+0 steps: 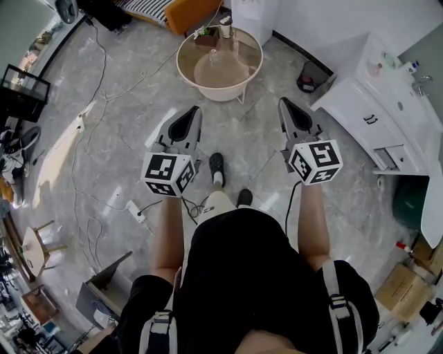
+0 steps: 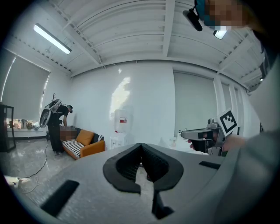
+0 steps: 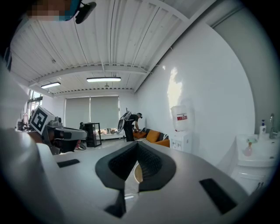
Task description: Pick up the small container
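A round glass-topped table (image 1: pixel 185 68) stands ahead of me on the marble floor. At its far edge are a small pale cup-like container (image 1: pixel 225 26) and a small potted plant (image 1: pixel 205 34). My left gripper (image 1: pixel 191 114) is held level at waist height, short of the table's near left rim, jaws shut with nothing between them. My right gripper (image 1: pixel 285 104) is beside it, right of the table, also shut and empty. In the left gripper view the jaw tips (image 2: pixel 141 145) meet; in the right gripper view (image 3: pixel 137 144) they meet too. The container is hidden in both gripper views.
A white sink cabinet (image 1: pixel 374 117) lines the right wall, with a black object (image 1: pixel 308 79) on the floor near it. Cables and a power strip (image 1: pixel 135 211) trail over the floor at left. An orange sofa (image 1: pixel 190 10) stands behind the table. A person (image 2: pixel 54 124) bends over far off.
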A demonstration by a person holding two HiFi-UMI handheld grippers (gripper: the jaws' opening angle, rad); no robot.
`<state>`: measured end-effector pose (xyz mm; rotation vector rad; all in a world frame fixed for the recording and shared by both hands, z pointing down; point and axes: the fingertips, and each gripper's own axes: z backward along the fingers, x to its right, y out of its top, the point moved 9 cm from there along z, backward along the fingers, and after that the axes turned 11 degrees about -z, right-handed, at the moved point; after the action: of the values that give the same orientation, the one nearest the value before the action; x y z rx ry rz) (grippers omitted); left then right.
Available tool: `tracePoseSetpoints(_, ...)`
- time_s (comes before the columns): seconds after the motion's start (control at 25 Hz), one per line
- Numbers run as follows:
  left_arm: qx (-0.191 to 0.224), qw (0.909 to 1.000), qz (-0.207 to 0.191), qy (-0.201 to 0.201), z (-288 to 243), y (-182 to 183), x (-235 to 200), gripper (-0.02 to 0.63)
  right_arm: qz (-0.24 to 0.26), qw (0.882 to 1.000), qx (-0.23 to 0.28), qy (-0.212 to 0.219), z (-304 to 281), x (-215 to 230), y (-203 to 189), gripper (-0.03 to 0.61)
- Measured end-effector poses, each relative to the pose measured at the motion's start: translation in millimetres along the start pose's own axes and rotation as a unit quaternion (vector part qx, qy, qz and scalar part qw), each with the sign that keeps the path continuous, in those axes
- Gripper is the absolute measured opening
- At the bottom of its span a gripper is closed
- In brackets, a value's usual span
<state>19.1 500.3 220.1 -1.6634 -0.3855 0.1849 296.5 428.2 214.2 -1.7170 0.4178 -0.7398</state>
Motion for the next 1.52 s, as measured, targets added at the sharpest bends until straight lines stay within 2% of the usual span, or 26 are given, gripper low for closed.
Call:
tracePoseSetpoints(0.16, 0.010, 0.9999, -0.004, -0.001, -24, -6, -34, 0.018, 0.006, 1.000, -0.007, -0.006, -38, 2, 4, 0.003)
tracePoseSetpoints(0.36, 0.014, 0.9995, -0.028, -0.004, -66, -7, -81, 0.018, 0.011, 1.000, -0.014, -0.020, -90, 13, 18, 0.003)
tracePoseSetpoints(0.48, 0.019, 0.9995, -0.025, -0.008, -89, -8, -115, 0.018, 0.010, 0.999, -0.018, -0.032, -123, 16, 25, 0.003)
tracePoseSetpoints(0.72, 0.010, 0.9992, -0.032, -0.022, -132, -12, -174, 0.018, 0.008, 0.998, -0.010, -0.057, -180, 22, 39, 0.003)
tracePoseSetpoints(0.88, 0.006, 0.9987, -0.032, -0.039, -162, -18, -203, 0.018, 0.001, 0.997, -0.013, -0.072, -213, 23, 34, 0.003)
tracePoseSetpoints(1.24, 0.000, 0.9971, -0.032, -0.069, -219, -23, -228, 0.018, -0.006, 0.996, -0.018, -0.090, -257, 43, 38, 0.003)
tracePoseSetpoints(1.4, 0.000, 0.9973, -0.021, -0.070, -242, -22, -226, 0.018, -0.006, 0.997, -0.012, -0.081, -274, 65, 46, 0.003)
tracePoseSetpoints(1.52, 0.000, 0.9984, -0.010, -0.056, -262, -20, -228, 0.018, -0.007, 0.998, -0.012, -0.067, -295, 89, 52, 0.003)
